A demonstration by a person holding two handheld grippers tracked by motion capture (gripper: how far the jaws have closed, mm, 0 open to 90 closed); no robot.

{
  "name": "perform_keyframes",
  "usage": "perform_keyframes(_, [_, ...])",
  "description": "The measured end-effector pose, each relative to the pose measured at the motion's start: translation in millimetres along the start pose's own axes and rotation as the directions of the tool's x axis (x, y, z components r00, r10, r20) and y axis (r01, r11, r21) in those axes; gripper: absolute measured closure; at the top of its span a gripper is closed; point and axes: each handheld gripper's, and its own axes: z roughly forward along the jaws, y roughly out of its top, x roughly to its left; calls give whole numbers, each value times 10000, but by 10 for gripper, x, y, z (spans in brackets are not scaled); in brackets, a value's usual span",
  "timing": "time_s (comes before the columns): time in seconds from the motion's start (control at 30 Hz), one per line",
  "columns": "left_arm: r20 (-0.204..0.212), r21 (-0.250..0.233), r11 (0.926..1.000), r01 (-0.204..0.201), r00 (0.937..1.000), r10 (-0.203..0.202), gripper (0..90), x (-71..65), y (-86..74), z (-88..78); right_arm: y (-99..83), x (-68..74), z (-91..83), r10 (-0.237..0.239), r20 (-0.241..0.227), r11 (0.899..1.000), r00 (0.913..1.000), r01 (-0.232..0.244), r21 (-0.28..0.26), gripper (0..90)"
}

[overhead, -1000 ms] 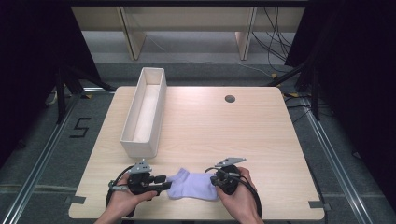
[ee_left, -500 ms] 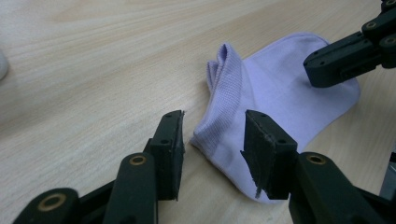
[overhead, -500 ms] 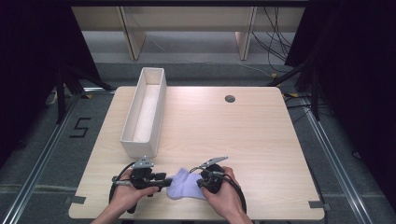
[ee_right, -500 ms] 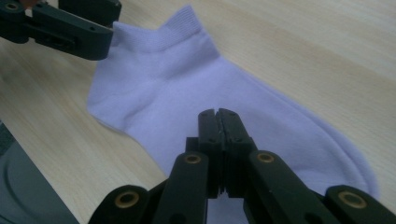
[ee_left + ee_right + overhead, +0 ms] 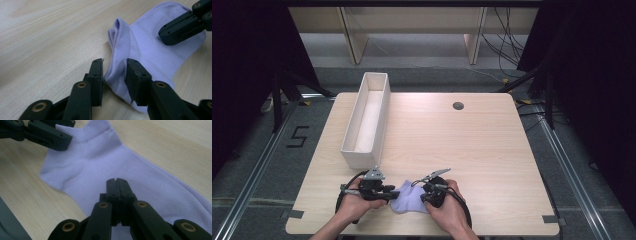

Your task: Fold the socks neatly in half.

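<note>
We see a lilac sock [image 5: 409, 201] lying flat at the table's [image 5: 472, 145] near edge. Our left gripper [image 5: 114, 73] has just been closing, its jaws astride the ribbed cuff [image 5: 120, 47], not yet pinching. Our right gripper [image 5: 117, 181], jaws clenched together, presses on the sock's middle.

Toe end of the sock [image 5: 140, 182] past the right gripper view's right edge
</note>
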Motion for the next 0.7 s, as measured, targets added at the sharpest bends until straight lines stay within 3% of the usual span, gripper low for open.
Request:
perform_keyframes(0.1, [-44,211,9997,-159,9999,160,718,-34,13,10,2,10,2,10,46,10000,10000,-10,50,892])
perform_keyframes(0.4, [64,485,9988,80,9999,-84,827,-60,34,5,-6,12,12,-278,102,9995,9996,279,-114,894])
perform_keyframes(0.5, [387,425,9983,403,9984,-420,832,-54,56,-24,-8,13,15,-288,100,9995,9995,289,-131,895])
perform_keyframes(0.57, [604,407,9982,434,9971,-458,833,-51,94,-74,-7,32,12,-52,127,10000,9999,52,-5,896])
perform_keyframes(0.63, [686,452,9982,398,9967,-428,833,-52,110,-89,-4,22,24,-276,71,9995,9996,277,-134,896])
perform_keyframes(0.7, [816,475,9985,260,9962,-298,833,-67,178,-149,-1,33,27,-191,95,9998,9998,192,-87,897])
